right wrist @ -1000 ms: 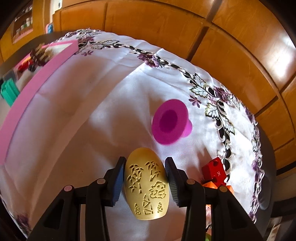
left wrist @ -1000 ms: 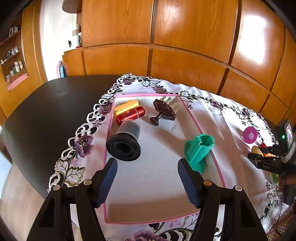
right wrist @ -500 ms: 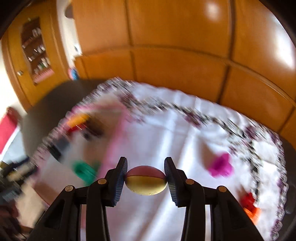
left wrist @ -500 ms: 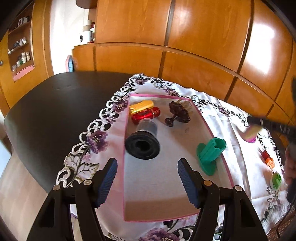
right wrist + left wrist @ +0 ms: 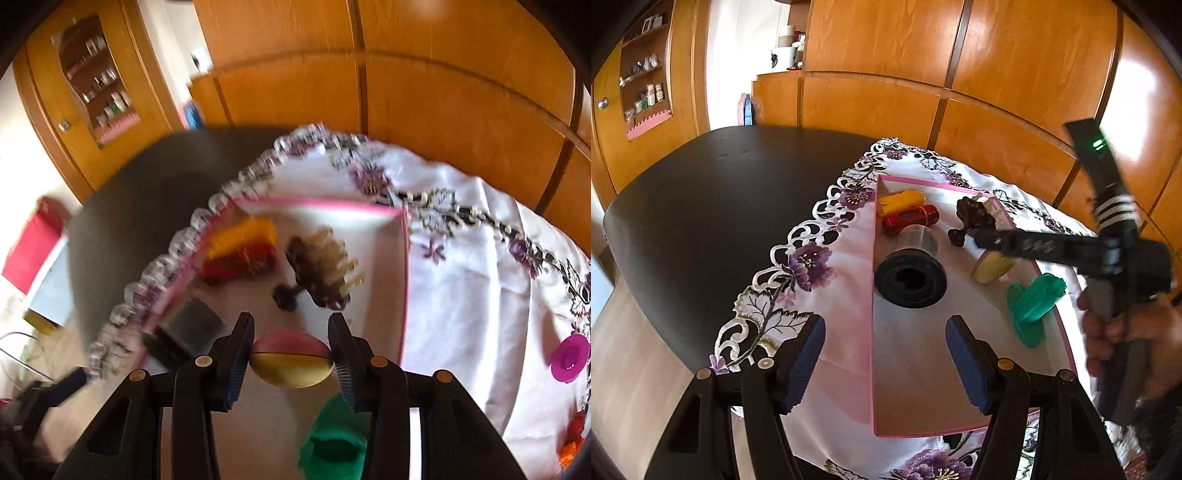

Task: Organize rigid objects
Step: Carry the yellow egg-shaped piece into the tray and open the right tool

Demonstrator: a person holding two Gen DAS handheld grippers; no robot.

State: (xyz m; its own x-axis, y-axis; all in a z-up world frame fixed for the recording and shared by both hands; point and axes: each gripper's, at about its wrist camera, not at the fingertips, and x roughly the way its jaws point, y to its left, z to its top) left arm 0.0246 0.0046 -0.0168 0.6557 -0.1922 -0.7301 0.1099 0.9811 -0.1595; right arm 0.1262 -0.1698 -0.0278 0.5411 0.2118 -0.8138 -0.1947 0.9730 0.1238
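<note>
Right tool (image 5: pixel 291 354), clamping yellow oval piece (image 5: pixel 291 369), now over pink-rimmed tray (image 5: pixel 875 295); left tool (image 5: pixel 886 362) wide, empty.

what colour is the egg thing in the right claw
The egg-shaped piece is yellow with a pink half, clearest in the right wrist view.

You face glossy wooden wall panels (image 5: pixel 886 48); a dark table (image 5: pixel 713 206) bears an embroidered white tablecloth (image 5: pixel 846 266), shelves (image 5: pixel 646 85) at left.
</note>
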